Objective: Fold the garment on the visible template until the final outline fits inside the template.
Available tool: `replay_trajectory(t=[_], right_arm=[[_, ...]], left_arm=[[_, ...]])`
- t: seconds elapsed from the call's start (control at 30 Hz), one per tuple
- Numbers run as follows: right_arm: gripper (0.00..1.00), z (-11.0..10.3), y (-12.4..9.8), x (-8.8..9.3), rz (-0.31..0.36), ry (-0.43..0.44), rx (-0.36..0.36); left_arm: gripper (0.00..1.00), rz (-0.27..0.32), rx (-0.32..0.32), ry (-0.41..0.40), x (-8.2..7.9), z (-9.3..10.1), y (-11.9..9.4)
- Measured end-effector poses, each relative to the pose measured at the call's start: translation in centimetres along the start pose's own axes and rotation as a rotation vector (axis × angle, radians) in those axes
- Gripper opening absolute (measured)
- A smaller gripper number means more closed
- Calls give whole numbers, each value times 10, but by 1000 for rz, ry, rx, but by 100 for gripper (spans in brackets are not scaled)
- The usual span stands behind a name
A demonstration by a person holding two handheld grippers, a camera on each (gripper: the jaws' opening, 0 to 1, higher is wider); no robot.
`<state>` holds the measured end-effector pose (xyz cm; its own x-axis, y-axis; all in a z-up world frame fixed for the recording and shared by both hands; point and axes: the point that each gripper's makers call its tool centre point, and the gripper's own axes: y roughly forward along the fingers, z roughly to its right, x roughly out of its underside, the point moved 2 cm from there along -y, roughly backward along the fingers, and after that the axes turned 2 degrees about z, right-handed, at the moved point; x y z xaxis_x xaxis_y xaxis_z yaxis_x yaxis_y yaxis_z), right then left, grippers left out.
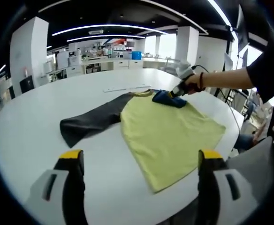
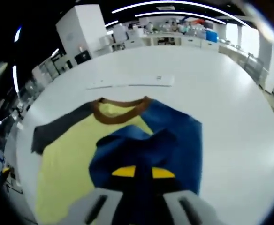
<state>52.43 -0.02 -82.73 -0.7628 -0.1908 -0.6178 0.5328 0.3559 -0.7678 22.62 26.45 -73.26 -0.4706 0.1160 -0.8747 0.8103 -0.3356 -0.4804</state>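
Observation:
A yellow T-shirt point(image 1: 170, 131) lies flat on the white table point(image 1: 43, 108), its dark grey sleeve point(image 1: 92, 122) spread out to the left. My right gripper point(image 1: 177, 92), held by a hand, is at the blue sleeve point(image 1: 167, 98) by the collar. In the right gripper view, my right gripper point(image 2: 143, 172) is shut on the blue sleeve point(image 2: 174, 136), which is bunched over the yellow body point(image 2: 64, 164) below the brown collar point(image 2: 120, 110). My left gripper point(image 1: 140, 157) stands open above the shirt's near hem, apart from it.
A thin white strip point(image 1: 127, 88) lies on the table beyond the collar, the same strip point(image 2: 132, 83) also in the right gripper view. A person's arm point(image 1: 226, 78) reaches in from the right. The table edge point(image 1: 235, 122) curves close beside the shirt.

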Motion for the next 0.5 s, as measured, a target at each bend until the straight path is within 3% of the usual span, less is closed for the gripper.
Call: replay_trajectory(t=[0.07,0.5], right_arm=[[0,-3,-2,1,9,37,-27],[0,-1,-44,-17,50,-56,-68]], left_arm=[[99,-1,-1,-2,1,0,-1],[99,-8,-2,6,2,3,-6]])
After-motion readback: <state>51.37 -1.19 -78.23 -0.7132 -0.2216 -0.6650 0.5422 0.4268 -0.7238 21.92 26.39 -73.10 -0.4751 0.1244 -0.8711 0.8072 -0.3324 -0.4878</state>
